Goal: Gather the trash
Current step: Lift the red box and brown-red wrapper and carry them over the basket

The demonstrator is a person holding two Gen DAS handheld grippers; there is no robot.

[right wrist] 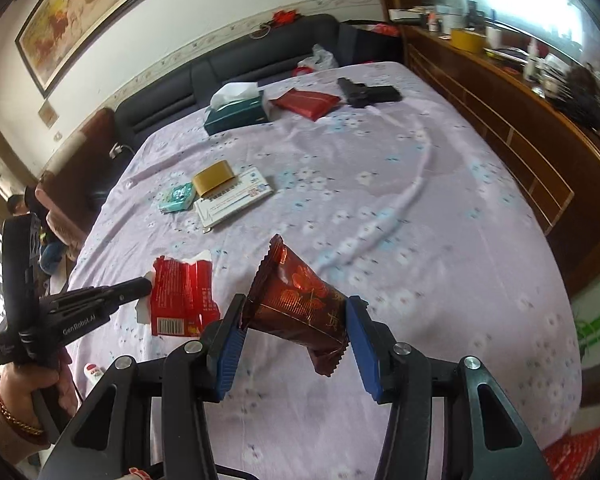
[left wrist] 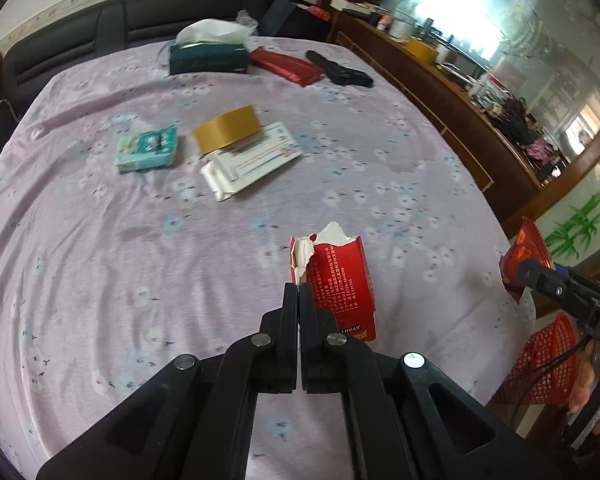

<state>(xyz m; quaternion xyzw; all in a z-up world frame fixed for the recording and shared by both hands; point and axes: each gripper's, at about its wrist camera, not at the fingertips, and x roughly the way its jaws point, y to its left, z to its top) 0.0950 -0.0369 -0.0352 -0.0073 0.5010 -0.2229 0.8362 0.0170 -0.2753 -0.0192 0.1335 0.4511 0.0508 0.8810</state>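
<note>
Right fingers: blue pads [right wrist: 228, 350] clamp a dark red snack wrapper [right wrist: 300, 304] from both sides; it stands clear of the bedsheet, its crimped end hanging below the jaws.
Left fingers: black fingers [left wrist: 290, 300] are pressed fully together on the torn edge of a red paper packet [left wrist: 336, 280]; the thin grip looks easy to lose, so steady travel without jerks seems wise.
Right gripper seen from the left: right gripper [left wrist: 534, 270] carries the wrapper at the bed's right edge, above the red mesh basket [left wrist: 540, 364] on the floor.
Step in hand: judged as carrying both pieces to the basket; bring each jaw over the basket mouth before letting go, one after the other.
Risk: light foil and paper may drift or cling to a pad, so a low release over the opening looks safer.
Bedsheet: lilac flowered bedsheet [left wrist: 100, 260] is wrinkled; nothing snags the held pieces.
Middle of bed: teal tissue pack [left wrist: 146, 149], brown tape roll [left wrist: 226, 129] and white flat box [left wrist: 252, 166] lie together.
Far end: green tissue box [left wrist: 208, 58], red flat packet [left wrist: 286, 65] and a black object [left wrist: 340, 70]; whether any is trash is unclear.
</note>
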